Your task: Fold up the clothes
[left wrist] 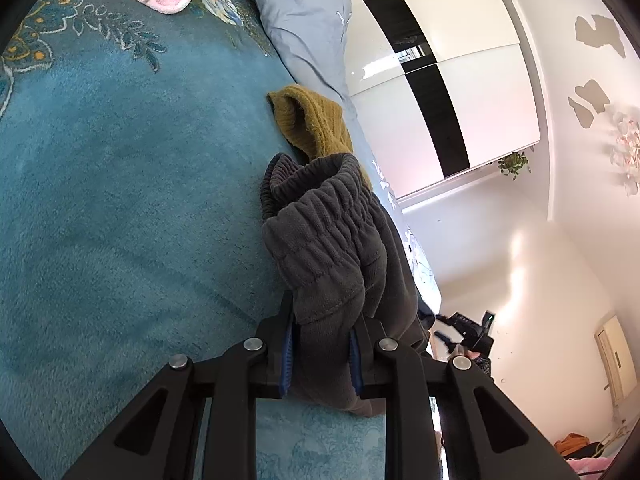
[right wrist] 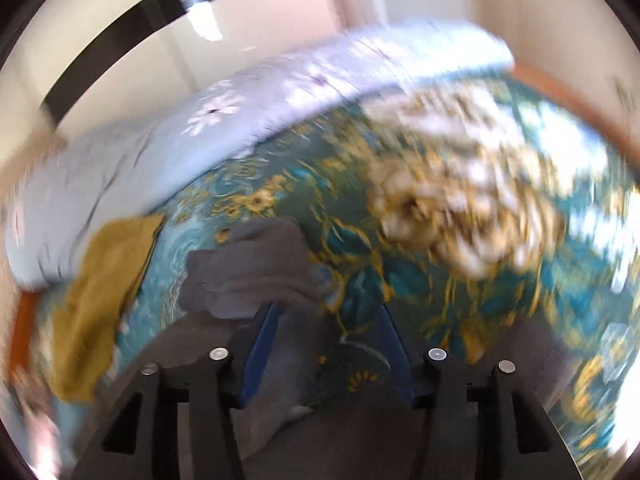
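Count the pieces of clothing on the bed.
2: dark grey trousers, waistband clamped in the left claw, and a mustard knit lying just beyond them. More may be hidden; the right view is blurred.

The left hand-held gripper (left wrist: 322, 344) is pinching a bunched fold of dark grey fabric between its two blue-padded fingers (left wrist: 289, 356), the jaws drawn in close against the cloth on both sides, and it is being held rolled over onto its side. The right hand-held gripper (right wrist: 326, 354) is standing with its jaws spread wide apart, nothing gripped between its blue pads (right wrist: 260, 356), and its view is blurring heavily.
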`<state>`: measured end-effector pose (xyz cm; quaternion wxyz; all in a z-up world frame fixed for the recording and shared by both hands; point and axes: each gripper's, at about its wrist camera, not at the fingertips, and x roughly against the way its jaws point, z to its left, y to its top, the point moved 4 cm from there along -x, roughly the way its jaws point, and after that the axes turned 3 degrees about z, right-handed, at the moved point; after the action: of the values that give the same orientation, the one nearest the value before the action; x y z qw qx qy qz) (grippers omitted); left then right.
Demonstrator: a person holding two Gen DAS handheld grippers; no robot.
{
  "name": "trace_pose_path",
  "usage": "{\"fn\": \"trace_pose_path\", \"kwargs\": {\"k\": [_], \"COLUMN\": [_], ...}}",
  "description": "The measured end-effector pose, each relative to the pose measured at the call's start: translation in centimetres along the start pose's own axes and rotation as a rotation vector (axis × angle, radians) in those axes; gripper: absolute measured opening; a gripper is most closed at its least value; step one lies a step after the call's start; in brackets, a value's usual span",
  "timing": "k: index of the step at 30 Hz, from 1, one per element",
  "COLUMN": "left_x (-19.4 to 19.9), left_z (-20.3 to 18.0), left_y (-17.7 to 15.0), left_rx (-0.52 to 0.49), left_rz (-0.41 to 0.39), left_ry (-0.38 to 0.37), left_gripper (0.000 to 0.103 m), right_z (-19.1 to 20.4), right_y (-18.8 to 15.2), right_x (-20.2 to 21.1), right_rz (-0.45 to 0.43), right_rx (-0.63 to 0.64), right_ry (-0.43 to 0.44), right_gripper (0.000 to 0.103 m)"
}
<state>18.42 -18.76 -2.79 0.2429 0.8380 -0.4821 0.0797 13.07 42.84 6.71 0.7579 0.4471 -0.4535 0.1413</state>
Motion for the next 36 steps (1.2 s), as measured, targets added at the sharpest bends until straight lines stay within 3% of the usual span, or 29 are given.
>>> {"fn": "trace_pose_path", "kwargs": {"k": [3, 10, 15, 16, 17, 18, 20, 22, 25, 28, 30, 32, 36], "left_x": [0.0, 0.2, 0.3, 0.3, 0.3, 0.3, 0.3, 0.3, 0.3, 0.1, 0.0, -0.1, -0.4], "left_z": [-0.3, -0.9, -0.8, -0.9, -0.9, -0.9, -0.9, -0.7, -0.5, -0.3, -0.2, -0.1, 0.1], "left_y": [-0.1, -0.5, -0.7, -0.7, -0.8, -0.8, -0.8, -0.8, -0.8, -0.7, -0.7, -0.6, -0.6], "left_rx": [-0.012, -0.041, -0.029, -0.027, -0.028, -0.027, -0.011, 0.008, 0.033, 0.062, 0.082, 0.101, 0.14], "left_rz": [-0.005, -0.029, -0.045, -0.048, -0.051, -0.053, -0.057, -0.06, -0.065, -0.072, -0.077, -0.082, -0.098], "left_ry": [0.016, 0.081, 0.095, 0.097, 0.101, 0.102, 0.093, 0.08, 0.067, 0.065, 0.064, 0.063, 0.064], "left_gripper": [0.021, 0.021, 0.021, 0.021, 0.021, 0.021, 0.021, 0.021, 0.021, 0.021, 0.021, 0.022, 0.024], "right_z": [3.0, 9.7, 10.8, 10.5, 10.0, 9.1, 7.2, 3.7, -2.7, -9.2, -12.8, -14.6, -15.3], "right_y": [0.1, -2.6, -3.4, -3.2, -2.9, -2.3, -0.9, 1.7, 4.9, 5.7, 4.7, 3.6, 3.3], "right_x": [0.4, -5.8, -8.9, -8.9, -8.8, -8.6, -7.7, -5.1, -2.0, -1.6, -2.9, -3.4, -1.9], "right_rz": [-0.032, 0.079, 0.08, 0.073, 0.065, 0.072, 0.073, 0.011, -0.107, -0.131, -0.064, -0.039, -0.085], "right_rx": [0.145, 0.407, 0.546, 0.551, 0.553, 0.507, 0.376, 0.14, -0.124, -0.337, -0.416, -0.458, -0.516], "right_ry": [-0.014, -0.026, -0.183, -0.208, -0.23, -0.197, -0.092, 0.113, 0.213, 0.217, 0.149, 0.092, 0.082], "right_gripper": [0.06, 0.061, 0.059, 0.054, 0.033, 0.023, 0.018, 0.017, 0.017, 0.02, 0.02, 0.024, 0.03]}}
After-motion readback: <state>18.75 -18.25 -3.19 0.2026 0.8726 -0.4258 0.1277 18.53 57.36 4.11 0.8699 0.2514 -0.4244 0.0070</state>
